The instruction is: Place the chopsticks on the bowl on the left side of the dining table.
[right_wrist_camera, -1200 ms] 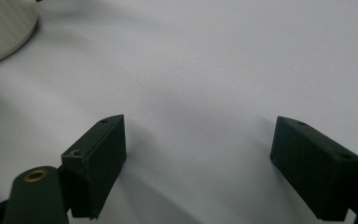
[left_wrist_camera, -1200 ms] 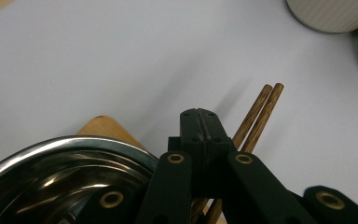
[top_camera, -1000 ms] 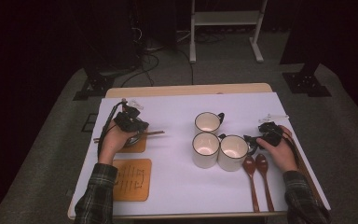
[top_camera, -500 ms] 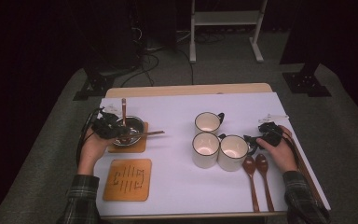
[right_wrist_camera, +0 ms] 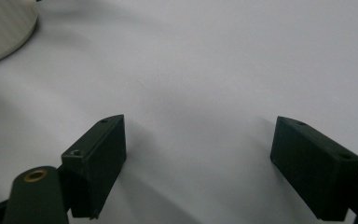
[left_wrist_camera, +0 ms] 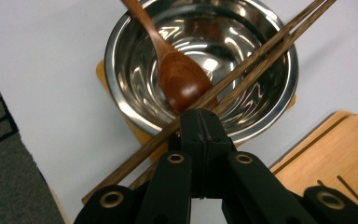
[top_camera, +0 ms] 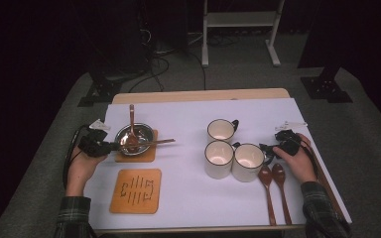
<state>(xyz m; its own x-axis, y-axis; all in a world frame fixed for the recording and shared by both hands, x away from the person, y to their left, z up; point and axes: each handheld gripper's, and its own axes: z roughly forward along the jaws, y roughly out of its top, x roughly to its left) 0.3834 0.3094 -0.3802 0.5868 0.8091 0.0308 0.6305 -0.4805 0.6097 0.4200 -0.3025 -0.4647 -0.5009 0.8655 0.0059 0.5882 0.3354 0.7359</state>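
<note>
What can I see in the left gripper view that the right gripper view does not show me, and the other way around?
Left gripper view: the left gripper with its jaws shut, in front of a steel bowl that holds a wooden spoon, with chopsticks lying across the rim, and two wooden coasters partly visible.

Right gripper view: the right gripper with its jaws wide open and nothing between them, and the edge of a pale mug in the corner.

Both: the white table cover.

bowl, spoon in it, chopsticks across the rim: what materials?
Bowl: looks like polished stainless steel, with mirror-like warped reflections. Spoon: probably wood with a glossy reddish-brown lacquer and a soft highlight. Chopsticks: likely dark wood, matte, faint lengthwise grain.
</note>
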